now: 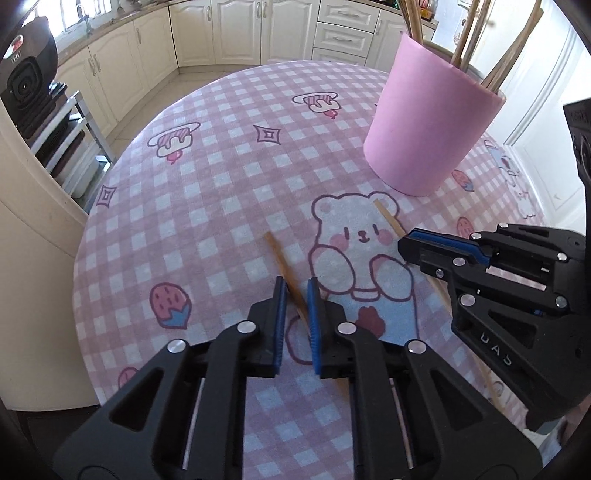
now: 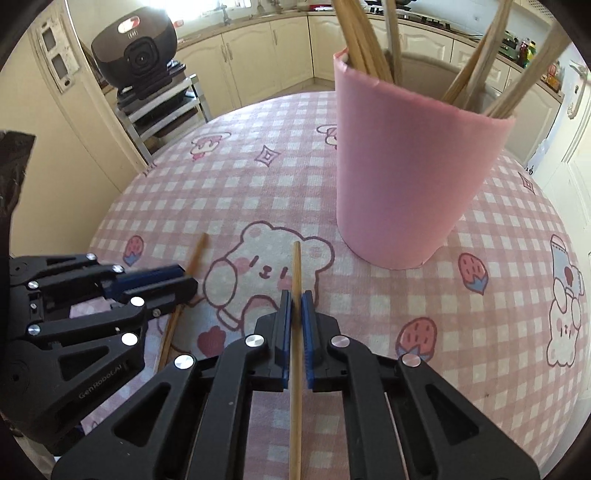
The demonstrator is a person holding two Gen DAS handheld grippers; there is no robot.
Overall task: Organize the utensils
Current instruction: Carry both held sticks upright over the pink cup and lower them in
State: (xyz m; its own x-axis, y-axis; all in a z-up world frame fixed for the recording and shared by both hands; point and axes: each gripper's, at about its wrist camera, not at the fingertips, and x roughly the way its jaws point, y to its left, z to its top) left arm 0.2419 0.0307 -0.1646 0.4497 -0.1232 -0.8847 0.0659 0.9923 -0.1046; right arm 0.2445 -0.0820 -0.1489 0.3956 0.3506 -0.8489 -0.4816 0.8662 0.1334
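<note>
A pink cup [image 1: 428, 125] holding several wooden chopsticks stands on the table; it also shows in the right wrist view [image 2: 410, 177]. Two loose chopsticks lie on the pink checked cloth. My left gripper [image 1: 295, 288] straddles one chopstick [image 1: 282, 264], its jaws partly closed with a small gap on either side. My right gripper [image 2: 296, 301] has its jaws closed onto the other chopstick [image 2: 296, 266]. Each gripper shows in the other's view, the right one [image 1: 410, 242] and the left one [image 2: 184, 277].
The round table [image 1: 207, 155] has a pink checked cloth with bear and strawberry prints. A dark appliance [image 2: 136, 48] sits on a metal rack [image 2: 162, 107] beyond the table's far left edge. Cream kitchen cabinets [image 1: 258, 29] line the back.
</note>
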